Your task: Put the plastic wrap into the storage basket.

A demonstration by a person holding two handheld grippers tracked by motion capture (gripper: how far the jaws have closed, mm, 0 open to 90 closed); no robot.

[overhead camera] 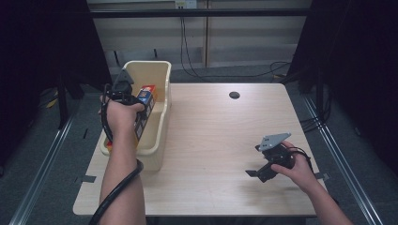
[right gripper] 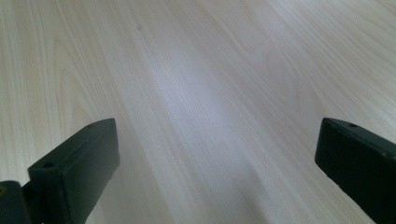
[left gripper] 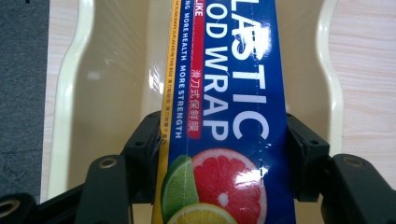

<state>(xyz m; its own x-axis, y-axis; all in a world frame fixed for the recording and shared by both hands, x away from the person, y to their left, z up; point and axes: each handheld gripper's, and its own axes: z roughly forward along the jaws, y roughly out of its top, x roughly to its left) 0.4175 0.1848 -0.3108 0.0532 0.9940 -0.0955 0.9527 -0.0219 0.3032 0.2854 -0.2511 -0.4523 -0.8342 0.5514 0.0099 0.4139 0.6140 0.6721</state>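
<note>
Plastic wrap box clamped in the left gripper, over the cream bin.
Bin sits at about 10 o'clock on the wooden surface; right gripper down at 4 o'clock, jaws wide apart, nothing between them.

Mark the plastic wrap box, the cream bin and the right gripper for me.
plastic wrap box (left gripper: 224, 93), left gripper view, on its blue printed face.
cream bin (overhead camera: 162, 77), high view, on its right wall near the far end.
right gripper (overhead camera: 256, 174), high view, midway between its open fingertips.
</note>
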